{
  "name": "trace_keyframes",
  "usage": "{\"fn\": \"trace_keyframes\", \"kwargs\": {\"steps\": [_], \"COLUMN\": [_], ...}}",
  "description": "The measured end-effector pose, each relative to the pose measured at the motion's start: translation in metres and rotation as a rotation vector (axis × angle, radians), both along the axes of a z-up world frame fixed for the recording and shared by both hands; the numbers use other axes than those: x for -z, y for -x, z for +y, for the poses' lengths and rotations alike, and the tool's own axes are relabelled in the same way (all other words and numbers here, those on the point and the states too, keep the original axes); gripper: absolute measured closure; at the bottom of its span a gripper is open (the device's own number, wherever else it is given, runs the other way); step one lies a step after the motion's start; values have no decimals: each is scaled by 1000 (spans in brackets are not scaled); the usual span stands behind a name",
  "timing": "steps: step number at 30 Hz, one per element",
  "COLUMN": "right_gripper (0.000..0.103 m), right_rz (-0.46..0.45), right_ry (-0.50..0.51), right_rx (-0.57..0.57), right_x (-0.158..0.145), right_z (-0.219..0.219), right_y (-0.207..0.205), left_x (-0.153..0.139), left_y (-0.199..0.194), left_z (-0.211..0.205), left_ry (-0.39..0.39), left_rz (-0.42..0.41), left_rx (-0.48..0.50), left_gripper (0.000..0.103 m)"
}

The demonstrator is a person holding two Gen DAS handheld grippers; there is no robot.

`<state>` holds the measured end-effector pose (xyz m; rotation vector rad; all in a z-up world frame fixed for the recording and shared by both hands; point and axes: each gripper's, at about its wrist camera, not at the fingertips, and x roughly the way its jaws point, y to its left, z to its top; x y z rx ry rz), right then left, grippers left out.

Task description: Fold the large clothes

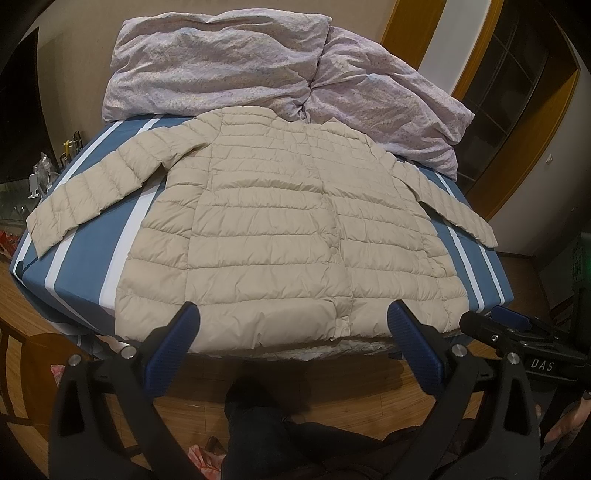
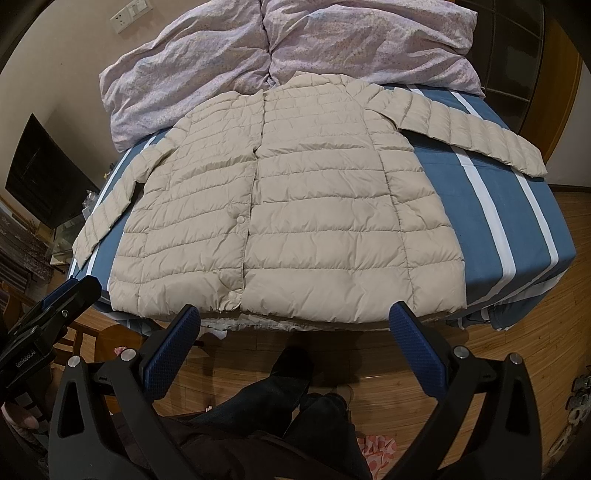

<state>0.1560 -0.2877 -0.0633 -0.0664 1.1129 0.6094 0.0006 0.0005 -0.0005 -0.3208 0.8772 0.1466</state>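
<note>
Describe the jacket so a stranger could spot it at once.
On the bed with the blue, white-striped sheet, look in front of the crumpled lilac floral duvet. The beige quilted puffer jacket lies flat there, sleeves spread, snapped shut: the only plain, stitched-in-bands item.

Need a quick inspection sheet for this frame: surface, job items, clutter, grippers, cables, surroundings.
Surface: bed with blue-and-white striped sheet.
Job's things: beige puffer jacket lying flat, front up, both sleeves spread out, hem at the near bed edge; unfolded.
Clutter: floral duvet bunched at the far end, touching the jacket collar.
Grippers: left gripper open, empty, held short of the hem; right gripper likewise.
Cables: nothing seen.
Surroundings: wooden floor, person's dark-trousered legs, wall sockets.
</note>
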Motion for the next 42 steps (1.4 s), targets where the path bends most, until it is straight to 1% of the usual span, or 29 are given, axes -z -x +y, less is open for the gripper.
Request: {"fn": "trace_keyframes", "kwargs": {"steps": [7, 8, 15, 17, 20, 23, 27, 33, 36, 37, 39, 42], "right_gripper": [1, 1, 1, 1, 1, 1, 1, 2, 7, 10, 14, 19], "right_rz": [2, 3, 12, 18, 25, 51, 79, 126, 167, 179, 194, 236], "right_ry": [0, 0, -2, -6, -13, -12, 7, 21, 9, 10, 15, 16], "right_rx": [-1, -1, 6, 24, 70, 116, 213, 422, 522, 577, 641, 781], "right_x": [1, 1, 0, 8, 11, 16, 29, 56, 70, 76, 85, 103], "right_z": [0, 0, -2, -3, -10, -17, -38, -90, -114, -127, -139, -171], "right_y": [-4, -5, -9, -21, -40, -68, -112, -192, -232, -248, -269, -303], "left_x": [0, 8, 19, 20, 20, 23, 30, 47, 60, 64, 72, 83], "left_y": [0, 2, -4, -16, -27, -40, -63, -103, -122, -128, -139, -153], "left_z": [0, -3, -2, 6, 12, 17, 29, 56, 69, 73, 80, 90], "left_ry": [0, 0, -2, -4, -16, -54, -104, -146, -177, -187, -204, -219], "left_rz": [1, 2, 15, 21, 37, 53, 80, 133, 169, 179, 200, 234], "left_rx": [0, 0, -7, -14, -33, -39, -57, -112, -142, -151, -165, -182], "left_gripper": [2, 2, 2, 2, 2, 2, 2, 2, 2, 2, 2, 2]}}
